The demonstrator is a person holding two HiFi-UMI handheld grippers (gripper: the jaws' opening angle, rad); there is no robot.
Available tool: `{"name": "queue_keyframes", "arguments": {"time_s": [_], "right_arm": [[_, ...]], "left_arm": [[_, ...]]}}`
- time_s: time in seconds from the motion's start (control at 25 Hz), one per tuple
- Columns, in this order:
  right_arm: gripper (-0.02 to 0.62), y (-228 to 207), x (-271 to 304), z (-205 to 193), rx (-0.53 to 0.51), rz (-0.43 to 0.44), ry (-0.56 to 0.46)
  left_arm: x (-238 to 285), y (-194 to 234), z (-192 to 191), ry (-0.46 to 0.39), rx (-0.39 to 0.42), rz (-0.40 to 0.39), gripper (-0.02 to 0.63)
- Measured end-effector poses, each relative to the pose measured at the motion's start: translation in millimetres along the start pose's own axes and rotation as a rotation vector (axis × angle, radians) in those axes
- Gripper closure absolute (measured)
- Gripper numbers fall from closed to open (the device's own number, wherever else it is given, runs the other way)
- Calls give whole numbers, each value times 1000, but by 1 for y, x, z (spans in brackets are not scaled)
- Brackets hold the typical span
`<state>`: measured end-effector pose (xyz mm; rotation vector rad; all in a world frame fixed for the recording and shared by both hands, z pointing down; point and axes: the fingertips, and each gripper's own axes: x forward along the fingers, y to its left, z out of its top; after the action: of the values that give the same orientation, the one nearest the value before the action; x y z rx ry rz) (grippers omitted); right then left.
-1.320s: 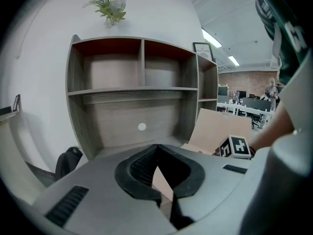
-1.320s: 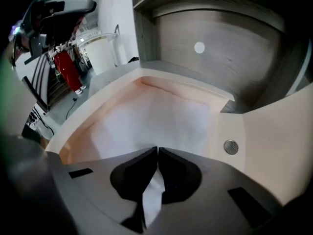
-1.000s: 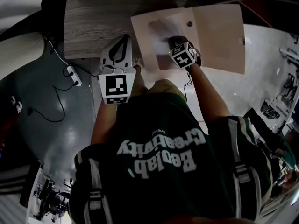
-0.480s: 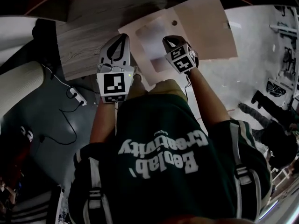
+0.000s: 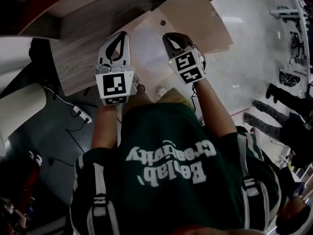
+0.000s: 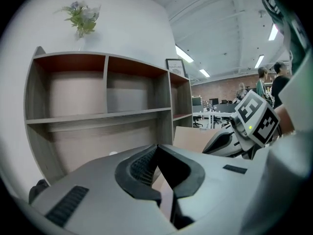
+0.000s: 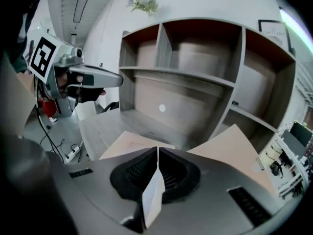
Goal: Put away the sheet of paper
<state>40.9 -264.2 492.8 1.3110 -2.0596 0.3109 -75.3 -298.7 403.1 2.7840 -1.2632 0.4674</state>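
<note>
Starting at the left, the left gripper [image 5: 123, 35] has its fingers [image 6: 139, 168] closed tip to tip on what looks like the near left edge of the sheet of paper [image 5: 195, 18], which hangs spread between both tools over the right end of the desk [image 5: 73, 62], near the shelf [image 7: 195, 77]. At the right, the right gripper [image 5: 167, 36] is fully closed, with a white fold of the near edge pinched upright between its fingers. Thin, light and limp, the sheet will likely sag and crease easily, so holding both near corners and keeping it taut seems best.
</note>
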Motion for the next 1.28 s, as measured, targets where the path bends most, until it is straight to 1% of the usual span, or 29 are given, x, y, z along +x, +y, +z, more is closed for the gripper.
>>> {"name": "queue_keyframes", "arguments": {"time_s": [0.16, 0.4, 0.48, 0.6, 0.84, 1.08, 1.28], "right_arm": [[558, -5, -41, 11, 19, -12, -114], [558, 0, -118, 22, 43, -36, -306], [558, 2, -147, 25, 43, -51, -371], [558, 3, -190, 22, 73, -70, -446], [558, 6, -258, 7, 105, -102, -520], [558, 12, -302, 8, 90, -131, -569], [558, 19, -334, 3, 85, -132, -597]], "left_arm": [[-17, -33, 16, -29, 27, 32, 589], [-64, -92, 39, -63, 18, 92, 589], [-80, -111, 42, -79, 34, 104, 589], [-105, -141, 47, -101, 58, 125, 589], [-152, -180, 63, -136, 71, 174, 589], [-179, -204, 80, -165, 86, 171, 589], [-197, -223, 90, -172, 95, 171, 589]]}}
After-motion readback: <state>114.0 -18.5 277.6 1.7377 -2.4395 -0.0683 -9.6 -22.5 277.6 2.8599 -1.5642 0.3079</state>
